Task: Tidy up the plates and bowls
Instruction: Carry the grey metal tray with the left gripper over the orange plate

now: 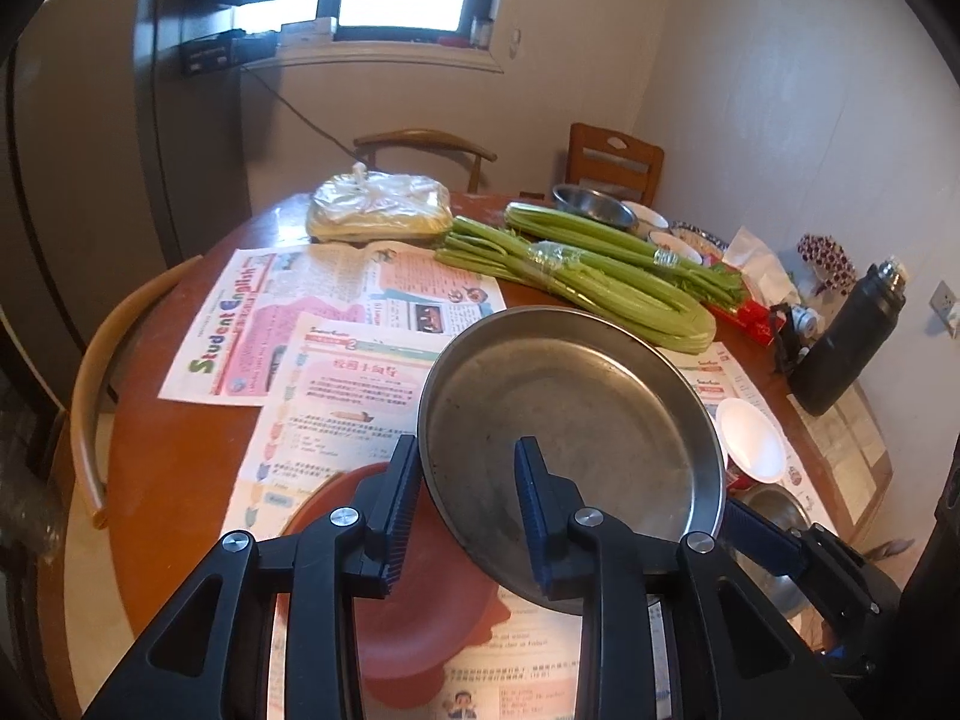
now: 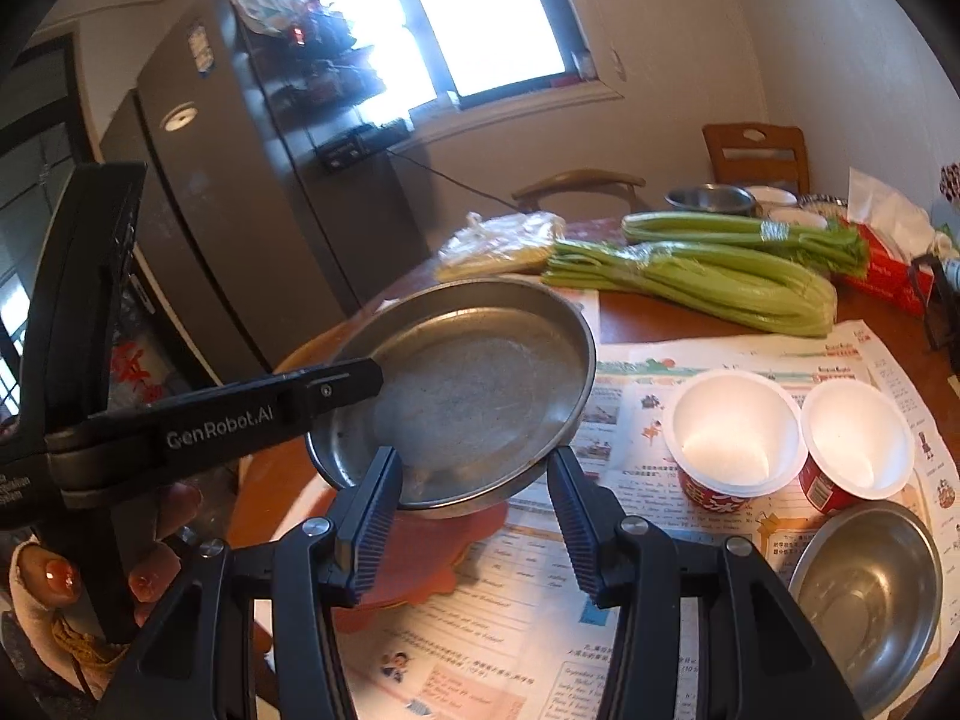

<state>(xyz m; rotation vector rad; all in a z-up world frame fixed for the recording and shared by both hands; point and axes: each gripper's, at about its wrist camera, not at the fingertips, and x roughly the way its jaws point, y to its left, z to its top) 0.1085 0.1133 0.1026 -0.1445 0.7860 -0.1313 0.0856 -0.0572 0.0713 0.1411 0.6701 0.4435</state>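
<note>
Left wrist view: left hand-held gripper (image 1: 468, 510) spread around metal plate (image 1: 564, 408) rim, tilted above red plate (image 1: 414, 630). Right hand-held gripper (image 2: 474, 522) open, empty. Advice: clamp rim firmly, lower level onto red plate.

Celery (image 1: 576, 276), newspapers (image 1: 270, 312), black flask (image 1: 852, 342), fridge (image 2: 240, 228).

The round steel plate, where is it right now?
The round steel plate sits tilted above the reddish-brown plate, left of two white foam cups, with the left claw straddling its rim.
</note>
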